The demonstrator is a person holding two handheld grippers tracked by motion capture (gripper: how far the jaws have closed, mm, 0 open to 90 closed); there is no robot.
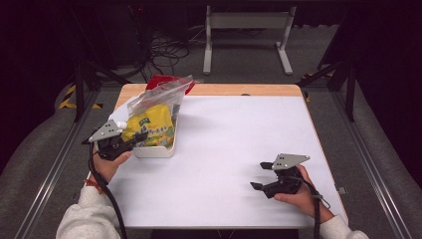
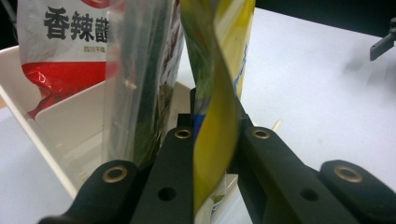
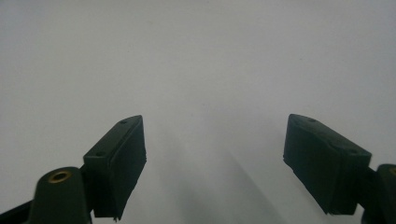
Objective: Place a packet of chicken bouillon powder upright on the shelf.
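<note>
The yellow snack bag (image 2: 219, 116) is being pinched between the closed jaws of the left hand-held gripper (image 1: 130, 140), standing in the white bin (image 1: 154, 151) just ahead of it, beside a clear zip bag (image 1: 159, 94). Judging by this, the bag is being gripped but is not yet being lifted clear. The right hand-held gripper (image 1: 262, 175) is being held wide open and empty over the bench (image 1: 239, 149), well apart.

yellow packet (image 2: 219, 70): top cut off | red-and-white packet (image 2: 65, 42): cropped | print blurred

Left gripper (image 1: 133, 138): jaws clamped on a thin pack pinched between the pads; right gripper (image 1: 261, 176): jaws wide apart, nothing between.
</note>
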